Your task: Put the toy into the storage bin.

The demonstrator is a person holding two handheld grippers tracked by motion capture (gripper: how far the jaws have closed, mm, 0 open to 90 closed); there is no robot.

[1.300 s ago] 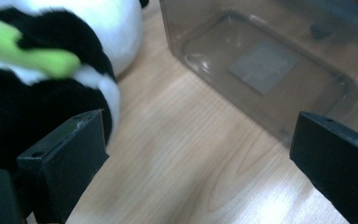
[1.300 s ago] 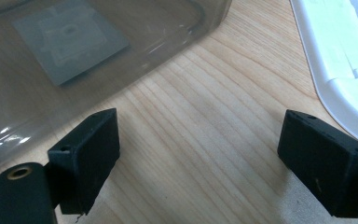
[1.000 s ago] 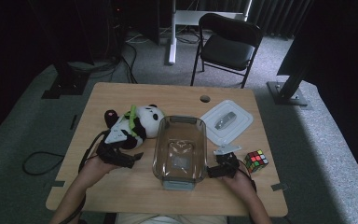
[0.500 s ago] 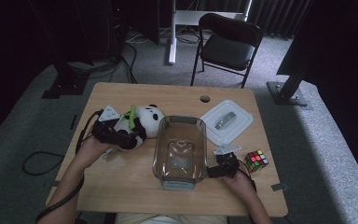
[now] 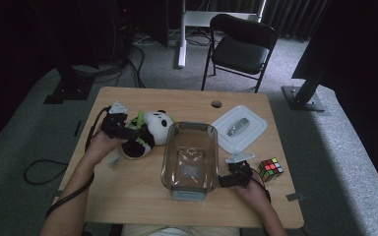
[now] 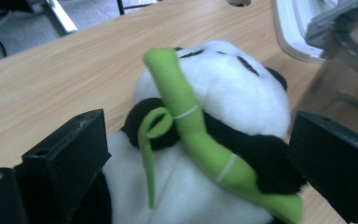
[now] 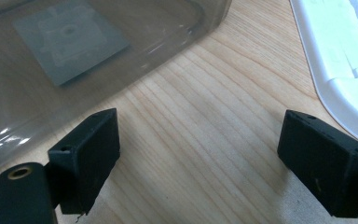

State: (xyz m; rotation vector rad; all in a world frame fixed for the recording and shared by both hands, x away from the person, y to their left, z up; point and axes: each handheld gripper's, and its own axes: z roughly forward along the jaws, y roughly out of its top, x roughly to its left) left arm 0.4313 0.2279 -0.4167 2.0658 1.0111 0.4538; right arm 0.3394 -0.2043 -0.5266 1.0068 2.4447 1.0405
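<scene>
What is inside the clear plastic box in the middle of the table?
The clear plastic box holds no objects. Through its bottom a square grey label and the wooden table show. The panda toy lies outside, at its left, between the open left hand-held gripper jaws.

A light wooden table (image 5: 128,191) with a small round hole near its far edge carries a plush panda (image 5: 150,133) on the left, a clear plastic container (image 5: 191,156) in the middle, its white lid (image 5: 239,129) lying flat beyond, and a colourful puzzle cube (image 5: 270,168) toward the right.
</scene>
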